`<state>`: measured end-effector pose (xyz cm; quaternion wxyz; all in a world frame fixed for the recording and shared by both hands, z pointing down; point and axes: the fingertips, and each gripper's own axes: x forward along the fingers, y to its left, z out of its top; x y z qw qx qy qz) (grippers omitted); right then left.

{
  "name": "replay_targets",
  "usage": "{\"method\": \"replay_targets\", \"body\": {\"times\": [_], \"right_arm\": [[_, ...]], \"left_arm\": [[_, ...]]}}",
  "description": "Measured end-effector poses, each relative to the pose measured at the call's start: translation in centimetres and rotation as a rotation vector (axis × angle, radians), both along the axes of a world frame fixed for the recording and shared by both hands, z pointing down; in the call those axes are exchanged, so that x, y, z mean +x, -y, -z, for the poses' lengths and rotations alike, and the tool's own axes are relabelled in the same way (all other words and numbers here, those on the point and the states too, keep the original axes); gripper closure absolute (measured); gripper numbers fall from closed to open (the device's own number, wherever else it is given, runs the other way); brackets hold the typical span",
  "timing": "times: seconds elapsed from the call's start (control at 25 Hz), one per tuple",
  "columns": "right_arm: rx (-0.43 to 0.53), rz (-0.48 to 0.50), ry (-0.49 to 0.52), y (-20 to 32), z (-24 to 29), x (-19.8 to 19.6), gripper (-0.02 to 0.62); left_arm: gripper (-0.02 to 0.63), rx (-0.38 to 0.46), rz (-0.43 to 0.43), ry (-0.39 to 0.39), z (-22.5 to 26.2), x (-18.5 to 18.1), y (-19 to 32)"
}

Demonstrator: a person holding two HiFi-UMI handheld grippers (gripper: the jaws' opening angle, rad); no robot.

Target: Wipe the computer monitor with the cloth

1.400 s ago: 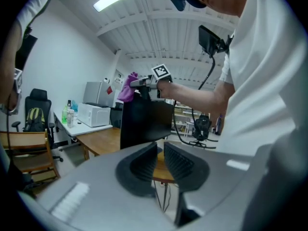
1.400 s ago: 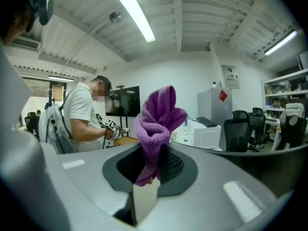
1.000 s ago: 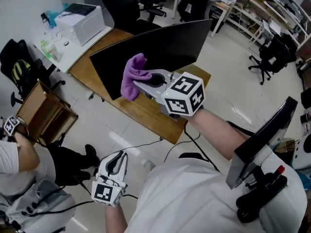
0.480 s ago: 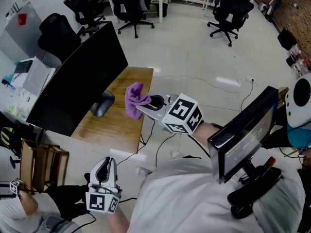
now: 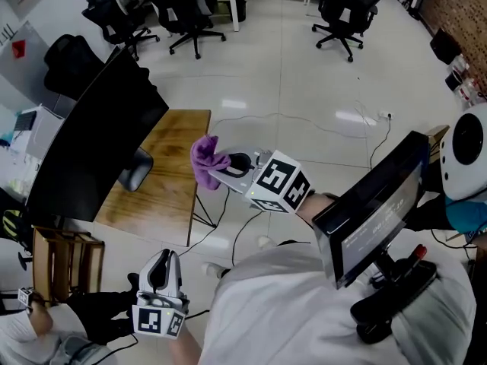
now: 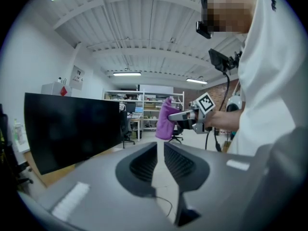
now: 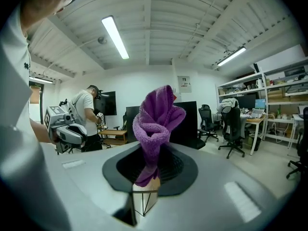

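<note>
The black computer monitor [image 5: 99,131] stands on a wooden table [image 5: 167,192] at the left of the head view. My right gripper [image 5: 222,175] is shut on a bunched purple cloth [image 5: 204,160], held in the air just off the table's right edge, apart from the screen. In the right gripper view the cloth [image 7: 155,124] sticks up from between the jaws, with the monitor [image 7: 187,121] behind it. My left gripper [image 5: 157,266] hangs low by my body, jaws together with nothing in them. The left gripper view shows the screen [image 6: 72,129] and the cloth [image 6: 167,119] ahead.
A second monitor [image 5: 373,207] on an arm sits at my right. Office chairs [image 5: 342,10] stand on the far floor, a wooden crate [image 5: 65,261] is left of the table, cables lie on the floor. Another person [image 7: 86,117] stands beyond the table.
The cloth was up against the screen a second ago; it now hangs clear of the monitor, past the table's right edge. The head view has swung, shifting monitor and table left.
</note>
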<state>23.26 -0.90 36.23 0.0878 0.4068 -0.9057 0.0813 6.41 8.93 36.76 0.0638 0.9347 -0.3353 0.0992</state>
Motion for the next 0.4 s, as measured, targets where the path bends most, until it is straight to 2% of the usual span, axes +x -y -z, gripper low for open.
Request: {"method": "replay_targets", "body": {"times": [0.4], "right_arm": [[0.000, 0.032, 0.006, -1.0, -0.6, 1.6, 0.545]], "left_arm": [[0.541, 0.004, 0.017, 0.011, -0.3, 2.5, -1.4]]}}
